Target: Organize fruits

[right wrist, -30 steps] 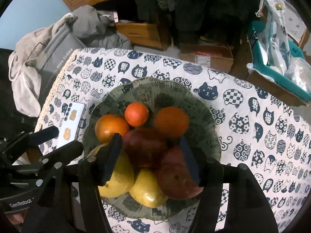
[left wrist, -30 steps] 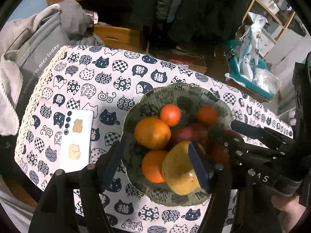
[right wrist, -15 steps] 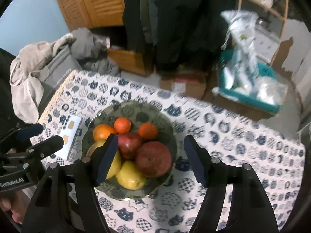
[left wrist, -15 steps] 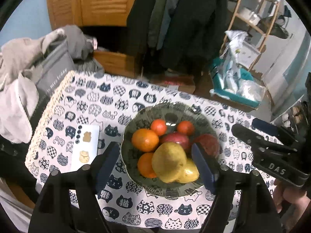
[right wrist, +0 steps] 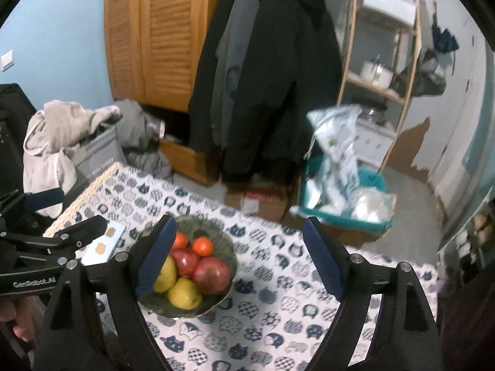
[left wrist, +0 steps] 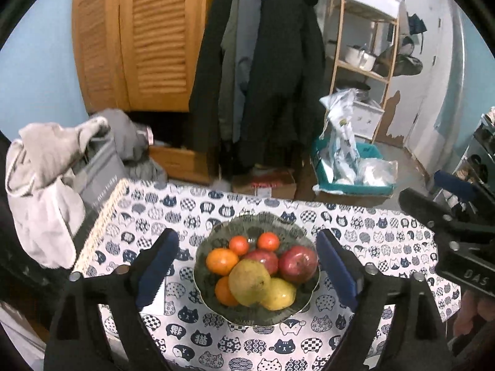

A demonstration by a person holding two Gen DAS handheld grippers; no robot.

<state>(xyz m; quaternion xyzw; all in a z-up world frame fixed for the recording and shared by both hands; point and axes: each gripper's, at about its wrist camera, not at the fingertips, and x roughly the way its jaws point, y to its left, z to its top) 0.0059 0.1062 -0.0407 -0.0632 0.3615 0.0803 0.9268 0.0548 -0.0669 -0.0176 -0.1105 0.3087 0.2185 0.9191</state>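
Both grippers hang above the counter [left wrist: 386, 225], which wears a cloth printed with cat faces, and neither carries anything. The left gripper [left wrist: 247, 266] has its blue-padded fingers [left wrist: 156, 267] spread wide and spreading further, with only air between the pads; seen past them, the green patterned bowl [left wrist: 290, 232] sits squarely in the gap and well below. In that bowl lie two small tangerines [left wrist: 238, 245] at the far side, an orange [left wrist: 222, 261] toward the left finger, a second orange partly hidden under a large yellow-green pear [left wrist: 250, 282], a smaller yellow pear [left wrist: 280, 292] beside it, and two red apples [left wrist: 297, 263] toward the right finger. The right gripper [right wrist: 238, 256] is likewise parting its fingers [right wrist: 323, 264], empty between them; from its view the bowl [right wrist: 216, 232] lies low and off toward its left finger, which covers the bowl's near-left rim. A white card [right wrist: 103, 245] with two small tan shapes rests on the cloth beyond that left finger, just beside the bowl. Part of a hand [right wrist: 17, 318] holding the left gripper shows at the lower left edge.
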